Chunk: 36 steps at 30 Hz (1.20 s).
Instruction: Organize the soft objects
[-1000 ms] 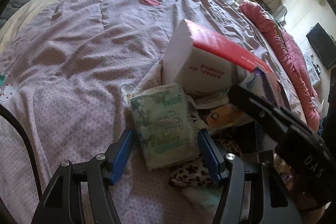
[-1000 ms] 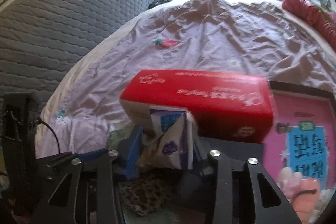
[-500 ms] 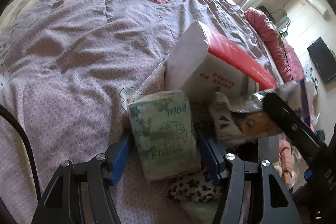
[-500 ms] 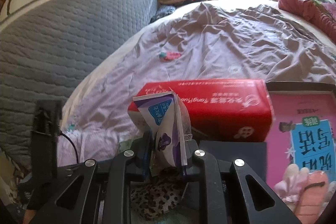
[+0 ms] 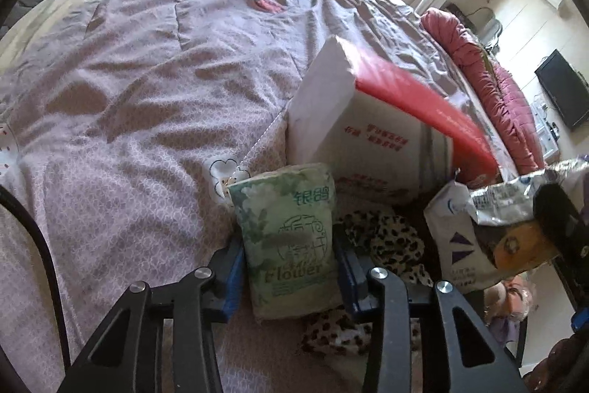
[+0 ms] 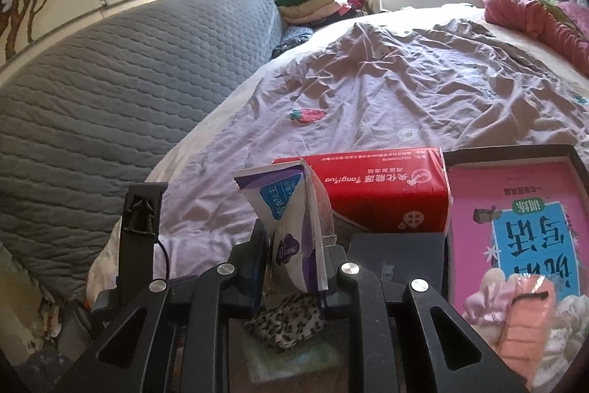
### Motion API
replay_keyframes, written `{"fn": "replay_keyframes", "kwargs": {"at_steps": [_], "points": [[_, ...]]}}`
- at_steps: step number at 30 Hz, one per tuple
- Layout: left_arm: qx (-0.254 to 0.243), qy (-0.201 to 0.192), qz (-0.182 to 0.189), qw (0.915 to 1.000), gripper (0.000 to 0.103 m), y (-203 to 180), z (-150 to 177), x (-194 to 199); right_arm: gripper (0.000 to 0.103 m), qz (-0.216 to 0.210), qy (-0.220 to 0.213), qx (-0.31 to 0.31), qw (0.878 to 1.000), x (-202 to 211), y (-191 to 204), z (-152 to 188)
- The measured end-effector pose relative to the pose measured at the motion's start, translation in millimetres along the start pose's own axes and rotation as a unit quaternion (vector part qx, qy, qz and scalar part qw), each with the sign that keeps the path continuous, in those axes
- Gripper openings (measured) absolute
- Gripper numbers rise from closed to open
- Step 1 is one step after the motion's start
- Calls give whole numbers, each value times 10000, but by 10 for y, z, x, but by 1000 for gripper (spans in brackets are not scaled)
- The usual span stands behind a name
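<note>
- I'm closing my left gripper point(image 5: 289, 262) on the green tissue pack point(image 5: 291, 238); squeezing off-centre, it could squirt out.
- My right gripper point(image 6: 294, 266) is pinching the purple packet point(image 6: 291, 231); its thin edge could slip.

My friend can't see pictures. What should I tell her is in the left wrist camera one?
The left gripper is closing on a green tissue pack on a bed with a purple cover. A red and white tissue box stands behind it.

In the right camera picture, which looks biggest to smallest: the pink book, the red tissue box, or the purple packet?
1. pink book
2. red tissue box
3. purple packet

The book sits nearer the camera, so it may only look bigger than the box.
</note>
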<state>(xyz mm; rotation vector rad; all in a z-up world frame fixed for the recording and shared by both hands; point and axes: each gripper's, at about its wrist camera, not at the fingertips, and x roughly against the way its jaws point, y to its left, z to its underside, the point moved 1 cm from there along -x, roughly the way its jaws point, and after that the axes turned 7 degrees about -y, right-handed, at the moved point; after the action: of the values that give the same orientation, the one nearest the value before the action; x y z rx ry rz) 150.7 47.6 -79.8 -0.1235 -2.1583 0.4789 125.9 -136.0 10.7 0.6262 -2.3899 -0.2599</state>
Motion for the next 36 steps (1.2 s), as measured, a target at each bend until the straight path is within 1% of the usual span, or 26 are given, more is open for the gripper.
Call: {"fn": "replay_keyframes", "kwargs": {"at_steps": [1, 7, 12, 16, 20, 27, 36], "points": [[-7, -48, 27, 10000, 43, 4, 2, 42, 22, -7, -6, -6, 10000, 37, 8, 12], [-86, -394, -149, 9991, 43, -24, 29, 436, 22, 1, -57, -58, 10000, 260, 48, 45], [-300, -642, -449, 9965, 43, -92, 54, 723, 22, 29, -155, -112, 9998, 465, 53, 47], [-216, -718, -409, 9963, 43, -107, 89, 895, 22, 50, -172, -166, 9997, 590, 44, 60], [-311, -820, -403, 9953, 43, -237, 111, 1070, 22, 88, -248, -141, 9996, 745, 41, 43], [-493, -927, -194, 9943, 43, -545, 162, 1326, 22, 69, -525, -172, 9984, 1047, 40, -47], [-798, -1009, -200, 9915, 43, -861, 218, 1503, 22, 50, -716, -132, 9973, 1279, 57, -122]]}}
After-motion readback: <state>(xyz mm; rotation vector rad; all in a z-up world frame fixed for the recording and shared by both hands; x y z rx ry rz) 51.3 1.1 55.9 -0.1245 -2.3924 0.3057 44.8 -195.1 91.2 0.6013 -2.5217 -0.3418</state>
